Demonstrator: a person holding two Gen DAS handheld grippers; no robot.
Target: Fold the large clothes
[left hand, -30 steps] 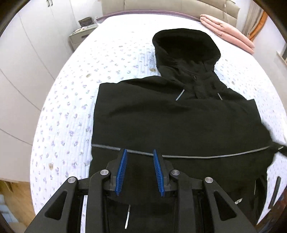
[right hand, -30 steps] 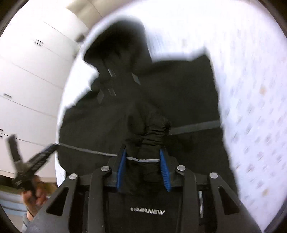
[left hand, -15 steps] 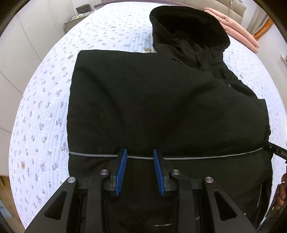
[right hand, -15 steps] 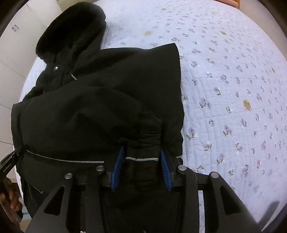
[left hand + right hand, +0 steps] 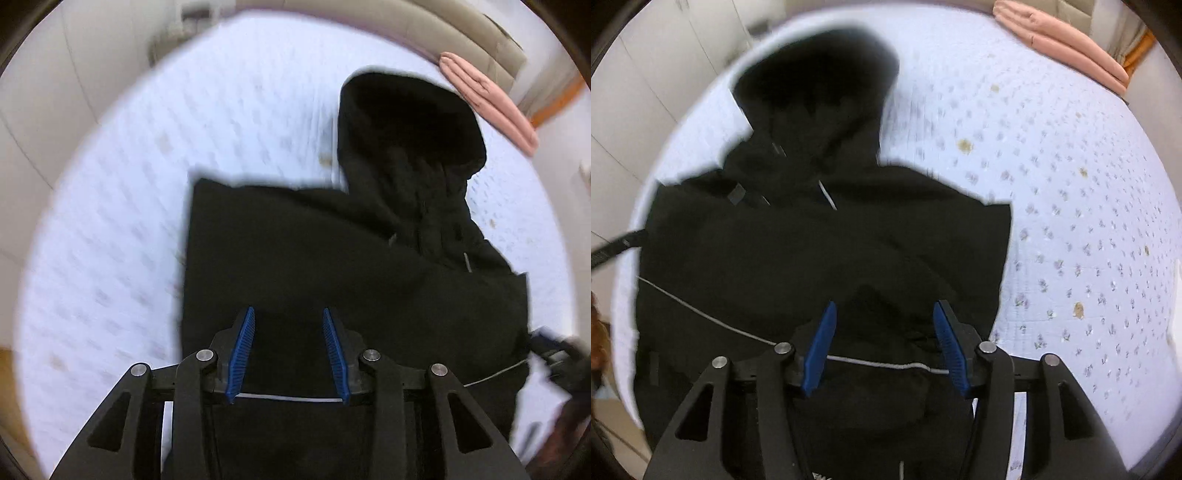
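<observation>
Left wrist view: my left gripper (image 5: 288, 345) was opening, fingers (image 5: 242, 347) no longer pinching the black jacket (image 5: 332, 266) lying on the bed (image 5: 110, 240), hood at one o'clock.

Right wrist view: my right gripper (image 5: 884, 345) was opening over the cuff, letting go. Best to release fully before lifting, so the fold stays flat.
</observation>
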